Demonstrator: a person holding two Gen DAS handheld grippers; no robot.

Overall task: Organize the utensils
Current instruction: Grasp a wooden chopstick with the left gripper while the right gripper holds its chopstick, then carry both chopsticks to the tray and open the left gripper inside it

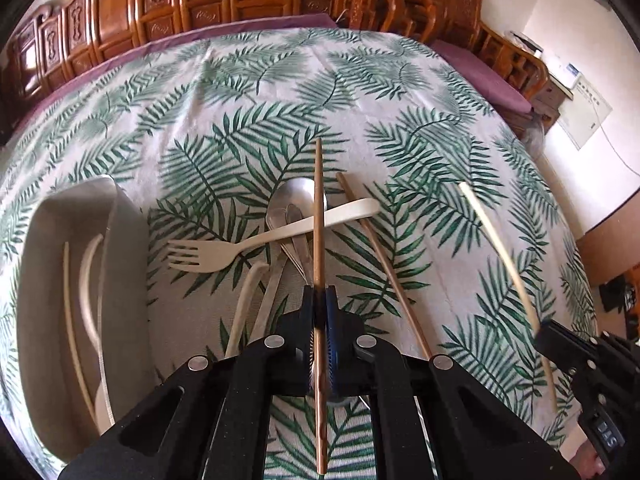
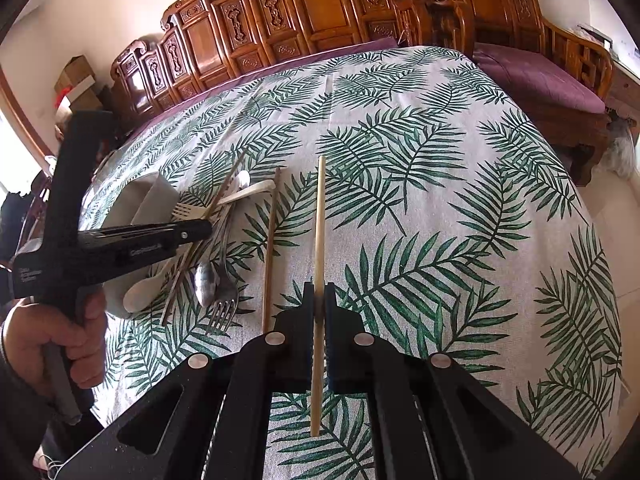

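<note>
My left gripper (image 1: 319,294) is shut on a brown chopstick (image 1: 318,216) and holds it above a pile of utensils. The pile has a cream fork (image 1: 224,250), a metal spoon (image 1: 298,200) and a cream spoon handle (image 1: 244,312). A second brown chopstick (image 1: 380,256) lies on the cloth to the right. My right gripper (image 2: 319,296) is shut on a cream chopstick (image 2: 319,232), which also shows in the left wrist view (image 1: 500,256). A grey tray (image 1: 128,240) at the left holds a cream chopstick and a cream spoon.
The table wears a palm-leaf cloth (image 2: 440,200). Carved wooden chairs (image 2: 280,12) line the far edge, and a purple-cushioned bench (image 2: 540,80) stands at the right. In the right wrist view the left gripper's body (image 2: 100,248) and the hand holding it are at the left, over the tray.
</note>
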